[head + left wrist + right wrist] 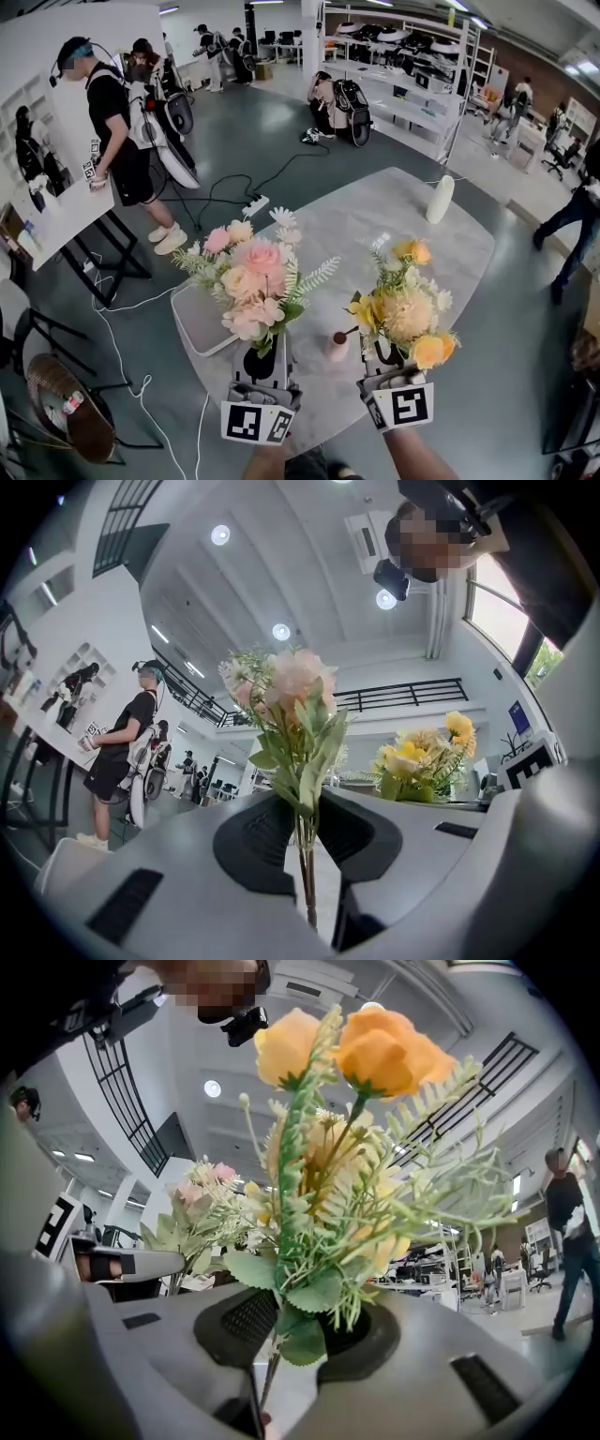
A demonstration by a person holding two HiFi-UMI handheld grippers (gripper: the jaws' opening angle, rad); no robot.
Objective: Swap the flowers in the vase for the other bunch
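My left gripper (260, 364) (305, 847) is shut on the stems of a pink and cream bunch (249, 278) (295, 682) and holds it upright over the table's near edge. To its right, my right gripper (392, 367) (295, 1335) is shut on the stems of a yellow and orange bunch (405, 311) (347, 1147), also upright. Between the two grippers a small pink vase (337, 346) stands on the grey marbled table (375, 220). A thin stem runs from the yellow bunch toward the vase's mouth; I cannot tell whether it is inside.
A white tray-like slab (199, 322) lies on the table's left corner under the pink bunch. A tall white cylinder (440, 199) stands at the far right edge. Cables (122, 361) trail on the floor at left. People stand further back in the room.
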